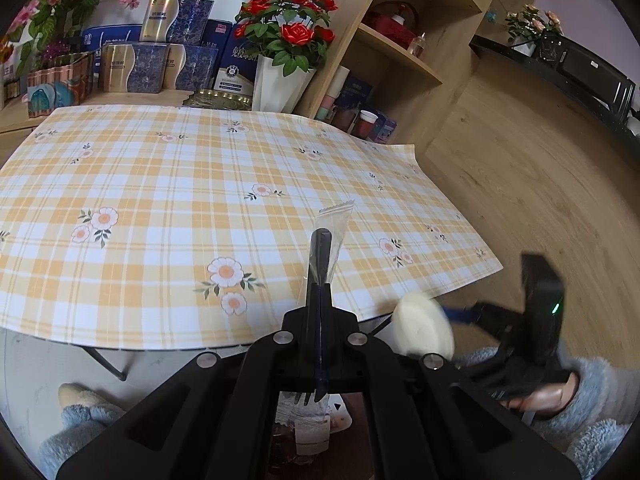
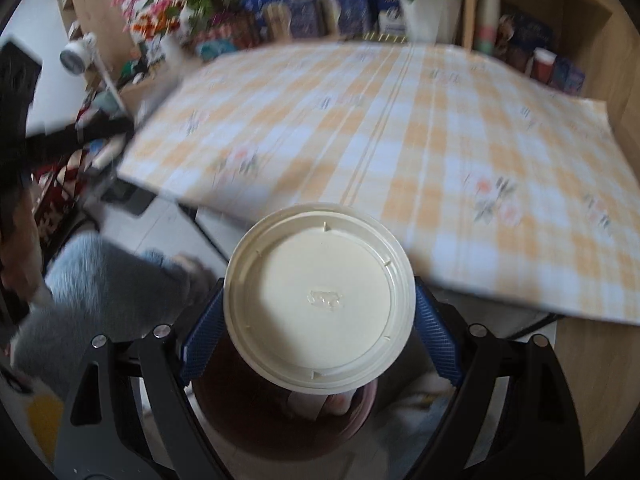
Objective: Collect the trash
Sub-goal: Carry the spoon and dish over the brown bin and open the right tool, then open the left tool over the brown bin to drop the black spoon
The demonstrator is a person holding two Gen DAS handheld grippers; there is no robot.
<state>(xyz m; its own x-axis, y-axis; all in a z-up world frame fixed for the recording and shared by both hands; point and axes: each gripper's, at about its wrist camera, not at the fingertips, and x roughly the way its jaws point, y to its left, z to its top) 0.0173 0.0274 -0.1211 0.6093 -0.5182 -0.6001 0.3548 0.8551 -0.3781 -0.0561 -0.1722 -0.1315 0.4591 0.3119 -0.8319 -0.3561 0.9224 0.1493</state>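
My left gripper [image 1: 319, 292] is shut on a clear plastic wrapper [image 1: 338, 216] with a black plastic fork inside. The wrapper's serrated end sticks out past the fingertips, over the near edge of the table [image 1: 160, 184]. The fork's tines [image 1: 308, 398] show behind the fingers. My right gripper [image 2: 320, 300] holds a round cream lid [image 2: 320, 296] by its rim between the blue pads [image 2: 436, 332], jaws wide. In the left wrist view that lid [image 1: 424, 332] and the right gripper [image 1: 448, 318] hang just off the table's right corner. Below both sits a dark bin [image 2: 280, 420] with wrappers in it.
The yellow checked cloth with flowers covers the table. Boxes [image 1: 132, 68], a vase of red roses [image 1: 280, 80] and a wooden shelf unit [image 1: 400, 60] stand behind it. Folding table legs [image 1: 104, 360] and a person's fluffy blue clothing [image 2: 100, 288] are near the floor.
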